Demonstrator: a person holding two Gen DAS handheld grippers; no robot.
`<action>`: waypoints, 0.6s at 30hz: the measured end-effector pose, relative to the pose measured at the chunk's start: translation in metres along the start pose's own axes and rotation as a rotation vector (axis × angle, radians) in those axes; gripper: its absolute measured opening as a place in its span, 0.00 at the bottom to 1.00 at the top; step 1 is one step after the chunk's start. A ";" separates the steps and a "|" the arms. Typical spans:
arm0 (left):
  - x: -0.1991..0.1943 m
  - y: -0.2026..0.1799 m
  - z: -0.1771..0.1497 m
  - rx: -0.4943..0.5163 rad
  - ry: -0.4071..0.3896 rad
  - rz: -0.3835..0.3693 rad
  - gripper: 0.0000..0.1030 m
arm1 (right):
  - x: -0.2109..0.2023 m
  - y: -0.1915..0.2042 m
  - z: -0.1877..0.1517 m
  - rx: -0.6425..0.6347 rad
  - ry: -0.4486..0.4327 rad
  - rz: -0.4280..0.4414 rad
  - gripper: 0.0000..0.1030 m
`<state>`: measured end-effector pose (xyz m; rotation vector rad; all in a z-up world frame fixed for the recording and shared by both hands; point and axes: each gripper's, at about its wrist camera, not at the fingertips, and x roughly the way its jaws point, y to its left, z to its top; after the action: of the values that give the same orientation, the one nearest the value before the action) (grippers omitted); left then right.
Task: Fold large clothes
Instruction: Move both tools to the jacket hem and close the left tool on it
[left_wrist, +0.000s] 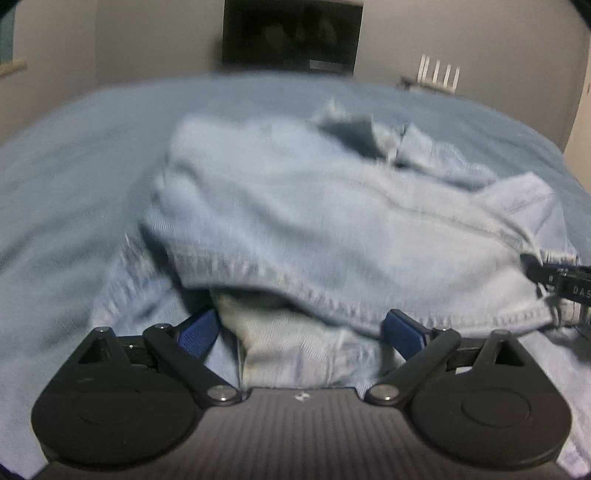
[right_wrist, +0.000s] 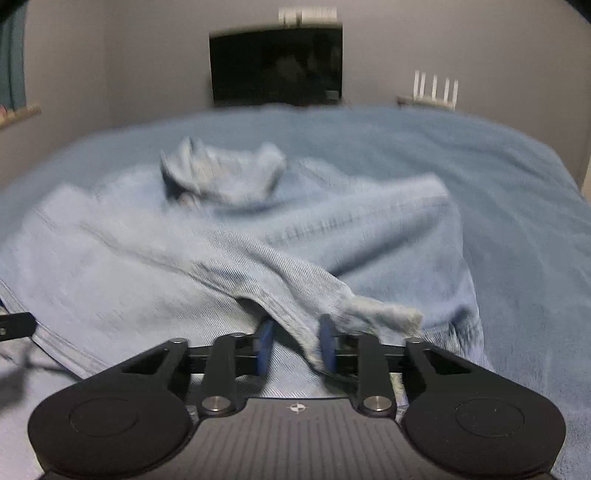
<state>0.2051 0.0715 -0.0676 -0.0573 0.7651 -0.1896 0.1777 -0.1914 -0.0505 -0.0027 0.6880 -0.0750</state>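
A fold of the denim garment (right_wrist: 229, 258) on the bed (right_wrist: 498, 166) is straddled, seemingly unpinched, by the right gripper (right_wrist: 297, 347), fingers narrowly apart, while the left gripper (left_wrist: 299, 332) is held wide apart over the hem; a firm re-grip is judged necessary before the next fold.

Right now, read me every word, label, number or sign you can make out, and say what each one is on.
"DAS": white letters on the black body of the right tongs, cut off at the edge of the left wrist view.
Dark screen on the far wall: a pale strip at its lower right, too blurred to read.
Denim garment: no label readable.
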 end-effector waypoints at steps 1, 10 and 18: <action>0.002 0.001 -0.001 -0.004 0.003 -0.002 0.95 | -0.001 0.001 -0.002 -0.014 -0.008 -0.004 0.20; -0.009 -0.001 -0.008 0.006 -0.021 0.030 0.96 | -0.094 -0.035 0.004 -0.093 -0.009 0.036 0.52; -0.121 0.000 0.008 -0.091 -0.279 0.196 0.97 | -0.187 -0.138 -0.008 0.040 0.116 0.044 0.67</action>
<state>0.1257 0.0941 0.0208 -0.0927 0.4964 0.0399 0.0192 -0.3155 0.0652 0.0555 0.8021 -0.0467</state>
